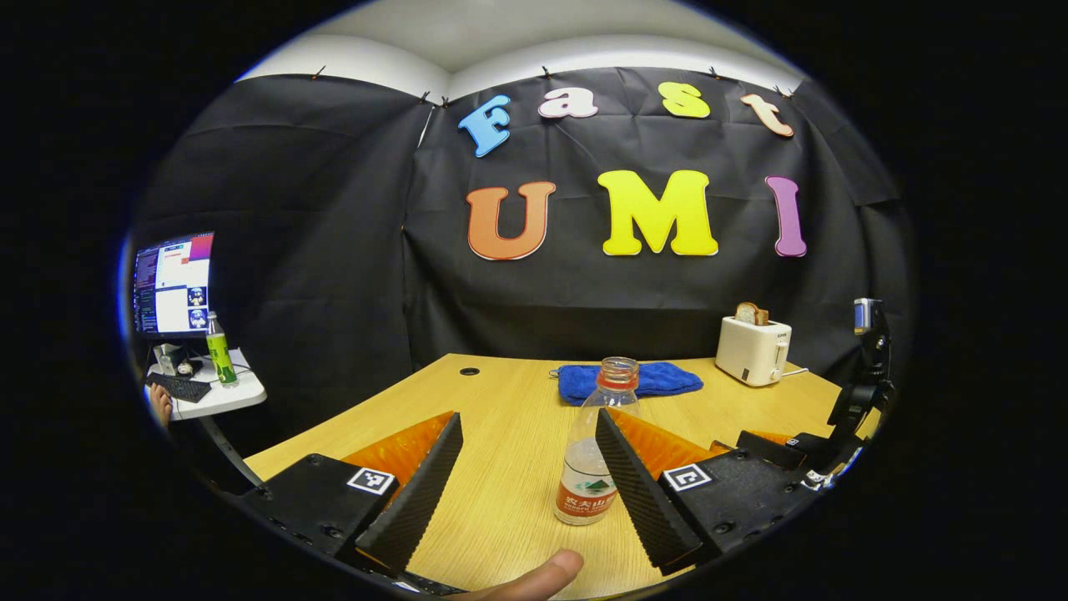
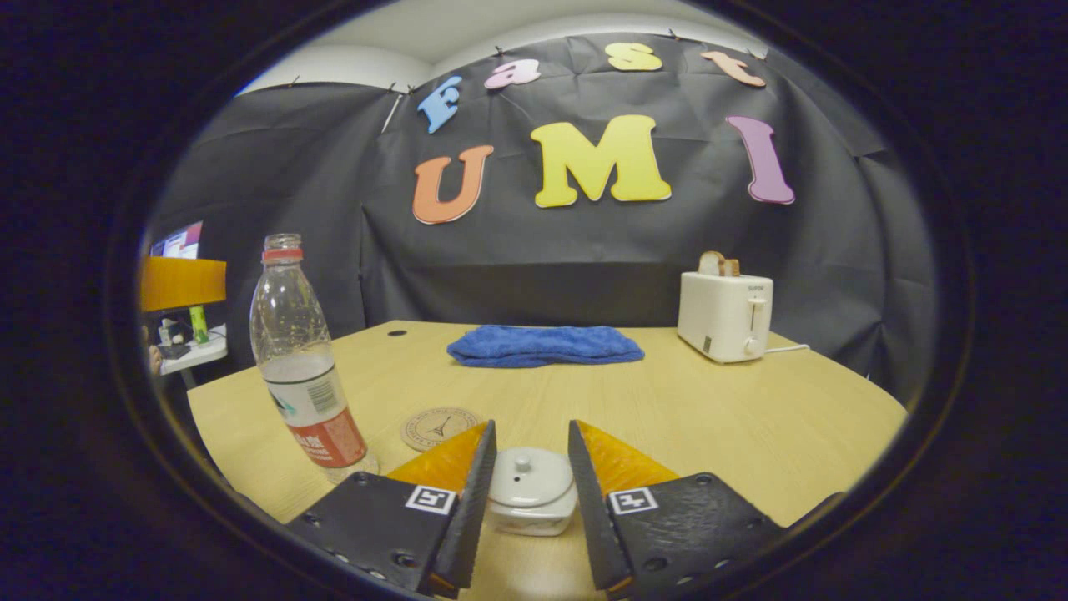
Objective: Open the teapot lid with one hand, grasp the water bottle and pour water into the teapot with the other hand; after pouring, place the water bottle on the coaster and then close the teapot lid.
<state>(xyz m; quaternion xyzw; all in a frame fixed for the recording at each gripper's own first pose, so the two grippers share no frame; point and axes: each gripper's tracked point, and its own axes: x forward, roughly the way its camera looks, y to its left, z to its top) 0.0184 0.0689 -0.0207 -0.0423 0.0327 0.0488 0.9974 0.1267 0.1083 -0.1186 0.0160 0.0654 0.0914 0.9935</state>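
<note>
Bottle [image 2: 300, 359]: clear plastic, red neck ring, label white over red with a barcode patch. Teapot [image 2: 531, 491]: plain white, lid included. Coaster [image 2: 440, 427]: tan, dark line drawing at centre, ringed border. Towel [image 2: 544, 345]: solid blue. Toaster [image 2: 724, 315]: cream white; toast in it brown. Table [image 2: 709, 417]: light wood grain. Side bottle [image 1: 220, 351]: green, white label band. Side table [image 1: 229, 396]: white.

Camera placement: both views low over the table, facing the booth's back wall.
We note the left gripper view looks across the table [image 1: 501, 401] with the water bottle [image 1: 594, 451] close at 6 o'clock; the right gripper view sits low and close to the teapot [image 2: 531, 490]. Shared: bottle, blue towel [image 2: 544, 345], toaster [image 2: 724, 315].
</note>
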